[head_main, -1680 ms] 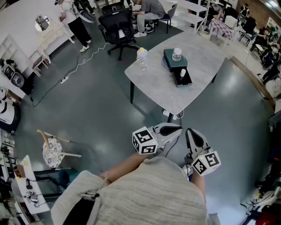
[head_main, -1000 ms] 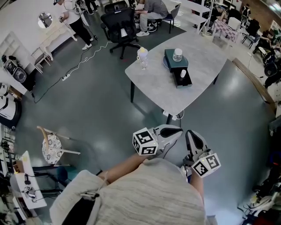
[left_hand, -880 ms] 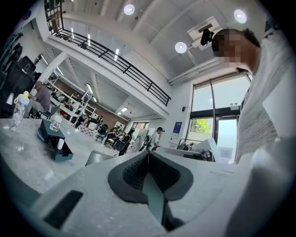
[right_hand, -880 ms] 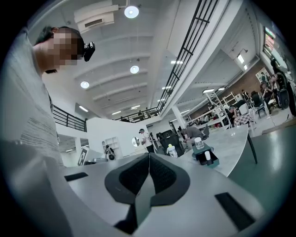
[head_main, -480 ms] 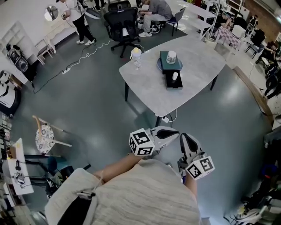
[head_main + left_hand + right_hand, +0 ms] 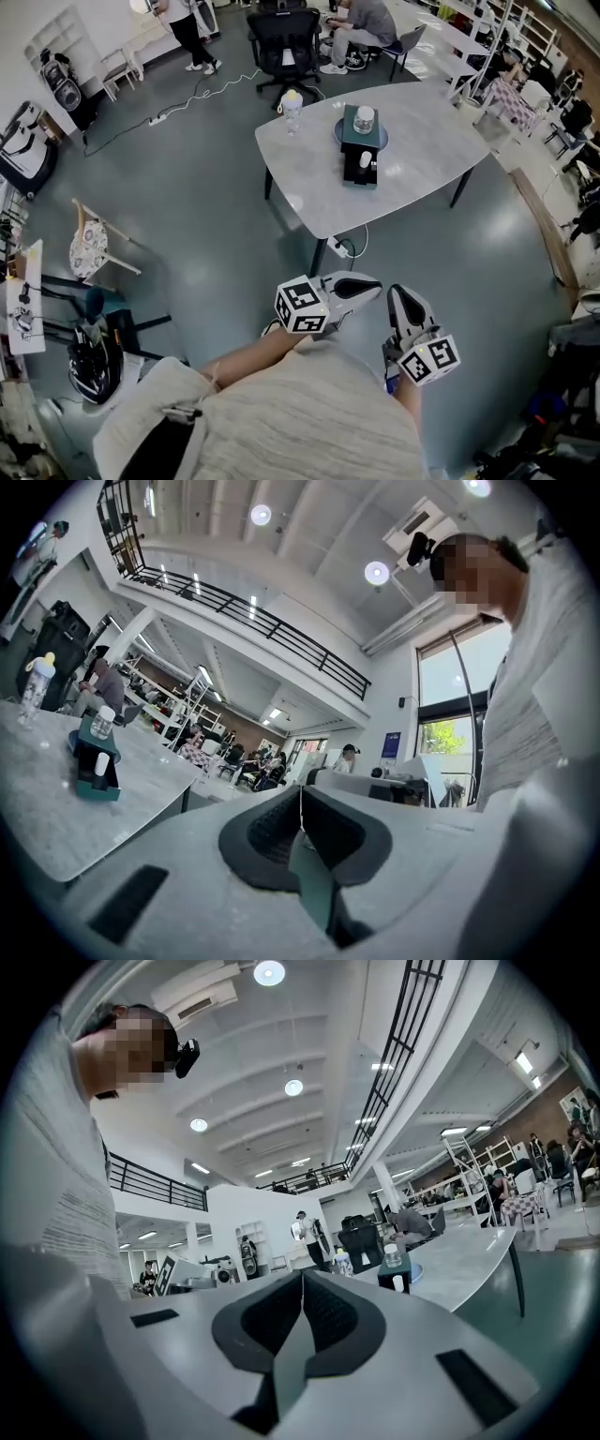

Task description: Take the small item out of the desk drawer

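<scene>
A small dark teal drawer unit (image 6: 361, 148) stands on the grey table (image 6: 422, 159), some way ahead of me. Its drawer is pulled open toward me, and a small white item (image 6: 364, 161) stands in it. A clear jar (image 6: 365, 118) sits on top of the unit. The left gripper view shows the unit (image 6: 97, 769) far off to the left; the right gripper view shows it (image 6: 397, 1277) small in the distance. My left gripper (image 6: 373, 282) and right gripper (image 6: 401, 294) are held close to my body over the floor. Both are shut and empty.
A baby bottle (image 6: 292, 108) stands near the table's left edge. A power strip and cable (image 6: 342, 247) lie on the floor under the table's near corner. A black office chair (image 6: 286, 47) stands behind the table, a patterned chair (image 6: 89, 248) to the left. People are at the back.
The head view has swung, so the table now sits slightly higher and more central. Both grippers stay shut in the same place near my body.
</scene>
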Demonstrator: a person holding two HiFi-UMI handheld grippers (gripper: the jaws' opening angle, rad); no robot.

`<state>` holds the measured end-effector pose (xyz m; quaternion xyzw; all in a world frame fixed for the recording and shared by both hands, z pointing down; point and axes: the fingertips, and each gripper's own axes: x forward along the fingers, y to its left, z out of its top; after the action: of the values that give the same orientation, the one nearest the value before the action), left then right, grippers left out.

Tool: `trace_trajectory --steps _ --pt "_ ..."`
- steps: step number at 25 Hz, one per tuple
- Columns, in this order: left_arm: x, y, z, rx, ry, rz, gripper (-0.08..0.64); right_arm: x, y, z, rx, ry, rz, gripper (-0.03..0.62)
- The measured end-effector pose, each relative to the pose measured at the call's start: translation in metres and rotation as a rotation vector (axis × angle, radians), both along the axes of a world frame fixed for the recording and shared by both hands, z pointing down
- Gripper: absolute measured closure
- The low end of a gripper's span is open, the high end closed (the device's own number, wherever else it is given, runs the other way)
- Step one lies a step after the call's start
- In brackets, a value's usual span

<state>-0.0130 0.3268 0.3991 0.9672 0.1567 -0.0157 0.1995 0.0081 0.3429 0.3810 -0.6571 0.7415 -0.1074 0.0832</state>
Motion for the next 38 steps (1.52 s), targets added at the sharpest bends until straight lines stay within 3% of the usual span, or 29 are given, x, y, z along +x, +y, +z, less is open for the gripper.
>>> trace_trajectory --steps 10,16,22,33,38 --pt "0.025 -0.028 0.012 0.0 -0.025 -0.084 0.543 0.022 -0.032 0.021 -0.019 -0.034 -0.092 0.581" --pt "0.052 -0.096 0.026 -0.032 -0.043 -0.119 0.543 0.043 -0.092 0.028 -0.051 -0.033 -0.121 0.581" --pt "0.08 -0.175 0.013 -0.005 -0.023 -0.11 0.543 0.073 -0.172 0.023 -0.063 -0.017 -0.117 0.58" --pt "0.085 -0.304 0.027 -0.004 -0.038 -0.111 0.543 0.074 -0.298 0.04 -0.084 -0.024 -0.127 0.581" --pt "0.093 -0.332 0.037 -0.039 -0.046 -0.127 0.543 0.085 -0.329 0.047 -0.123 0.009 -0.136 0.581"
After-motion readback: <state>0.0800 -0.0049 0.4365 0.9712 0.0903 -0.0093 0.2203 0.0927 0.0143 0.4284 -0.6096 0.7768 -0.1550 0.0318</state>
